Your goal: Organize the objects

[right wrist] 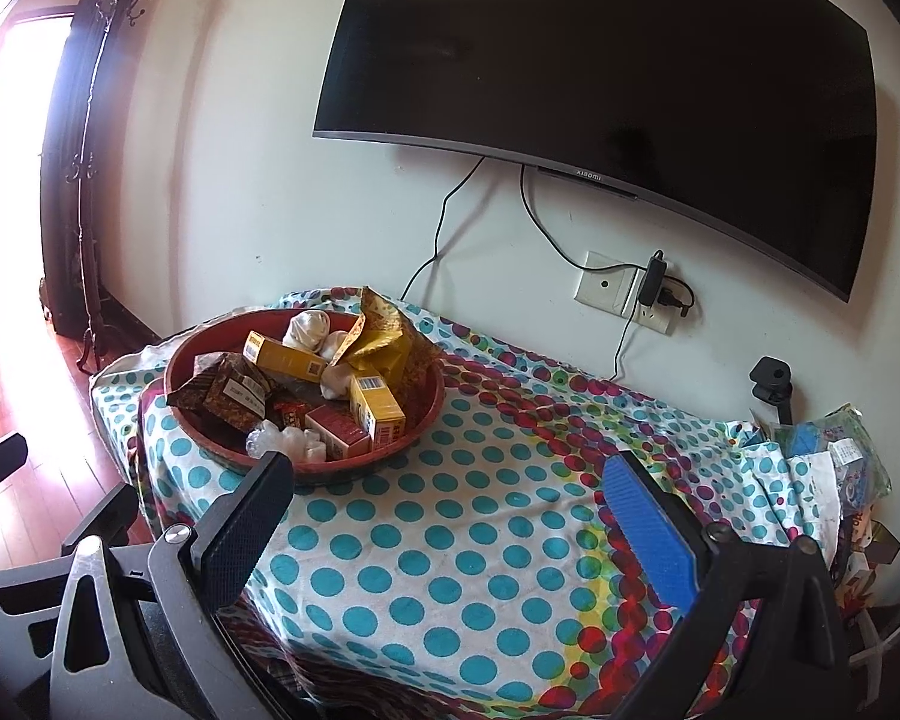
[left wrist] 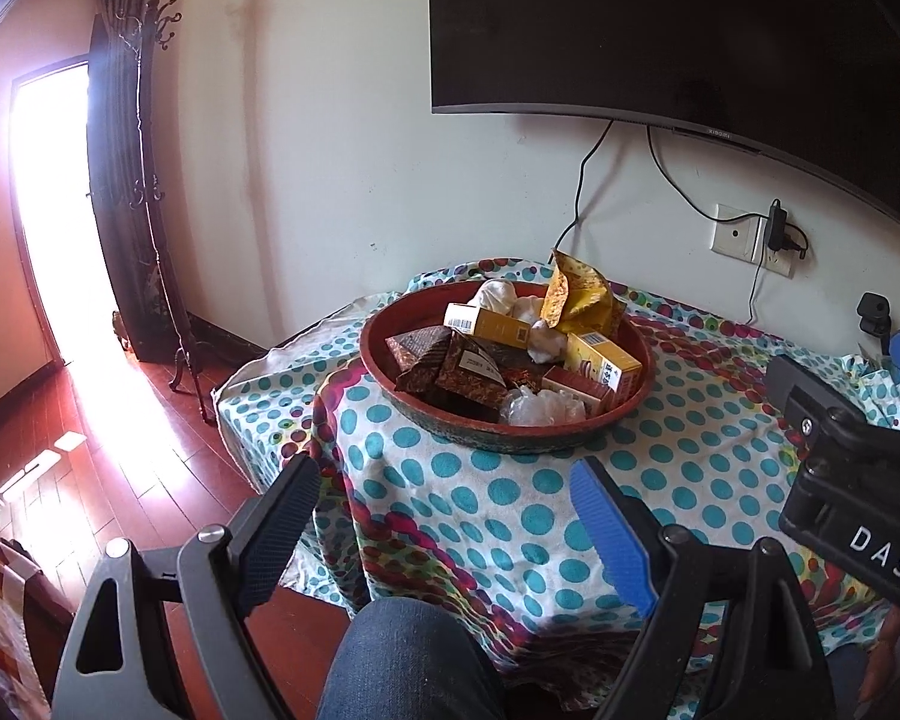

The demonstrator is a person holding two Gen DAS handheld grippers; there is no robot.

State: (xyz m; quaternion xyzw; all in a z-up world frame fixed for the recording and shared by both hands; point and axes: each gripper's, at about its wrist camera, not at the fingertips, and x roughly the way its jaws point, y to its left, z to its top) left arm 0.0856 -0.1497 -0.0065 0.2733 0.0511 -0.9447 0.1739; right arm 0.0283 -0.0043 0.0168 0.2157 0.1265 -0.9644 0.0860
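Black glass fills the upper right of both views: a large flat television (left wrist: 678,30) mounted on the white wall, with two dark cables hanging from it to a white wall socket plate (right wrist: 621,288). Below it, across the centre and lower right of each frame, lies the dotted tablecloth, white with teal spots and a band of red and magenta circles (right wrist: 450,540), draped over the table. At the far left stands a dark wrought-iron coat stand (left wrist: 150,180) beside a bright doorway, above a red-brown wooden floor (left wrist: 120,468).

On the cloth, toward its far left corner, sits the round red tray with a worn dark rim (left wrist: 570,438). Heaped in it are dark brown patterned packets (left wrist: 444,366), yellow cardboard boxes (left wrist: 600,360), a crumpled gold foil bag (left wrist: 576,288) standing up at the back, a red box (right wrist: 339,432), white wadded lumps (right wrist: 309,327) and crinkled clear plastic (left wrist: 540,405) at the near edge.

The left gripper (left wrist: 447,516) hangs in front of the table's near edge with its fingers spread wide, holding nothing and touching nothing; a knee in blue denim (left wrist: 402,660) shows beneath it. The right gripper (right wrist: 456,516) is likewise wide apart and empty above the cloth, its black finger (right wrist: 246,534) overlapping the tray's near rim in the picture.
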